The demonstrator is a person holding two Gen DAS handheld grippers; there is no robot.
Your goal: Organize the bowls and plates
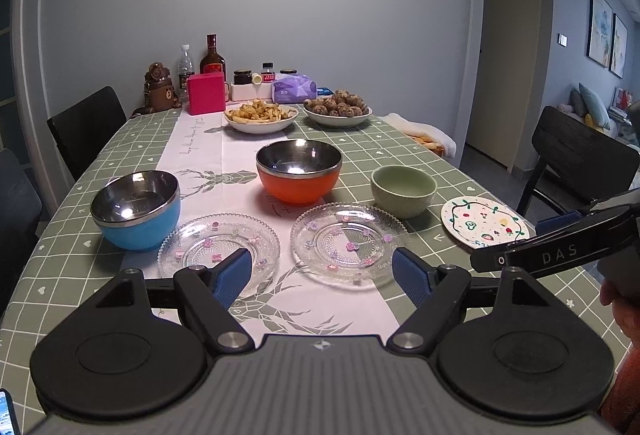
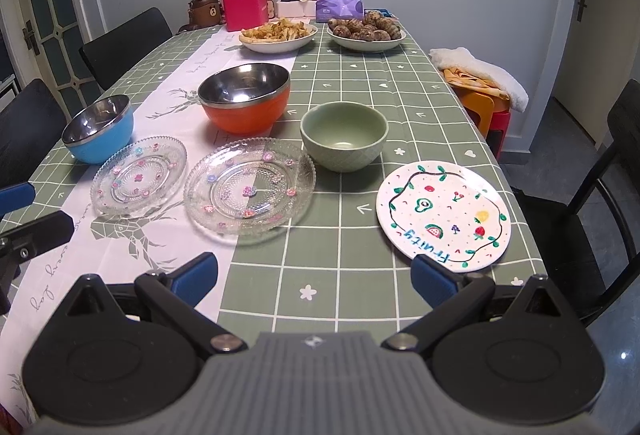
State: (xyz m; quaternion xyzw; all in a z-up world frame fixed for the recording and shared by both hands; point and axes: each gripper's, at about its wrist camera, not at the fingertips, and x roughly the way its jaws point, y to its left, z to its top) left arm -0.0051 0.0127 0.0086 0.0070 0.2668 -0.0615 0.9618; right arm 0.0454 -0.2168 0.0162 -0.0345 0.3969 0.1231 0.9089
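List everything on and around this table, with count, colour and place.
Steel-lined bowls: 2, blue near left, orange middle.
Ceramic bowl: 1, pale green, right of the orange one.
Glass plates: 2, clear with small flowers, near row.
Painted plate: 1, white with fruit drawings, near right edge.
Food dishes: 2, white, far end, fries and brown balls.
Bottles, jars, pink box, purple tissue pack, bear flask: far end by the wall.
Chairs: black, left side and right side.
Tablecloth: green grid with a white runner.
Left gripper: jaws open, empty.
Right gripper: jaws open, empty.
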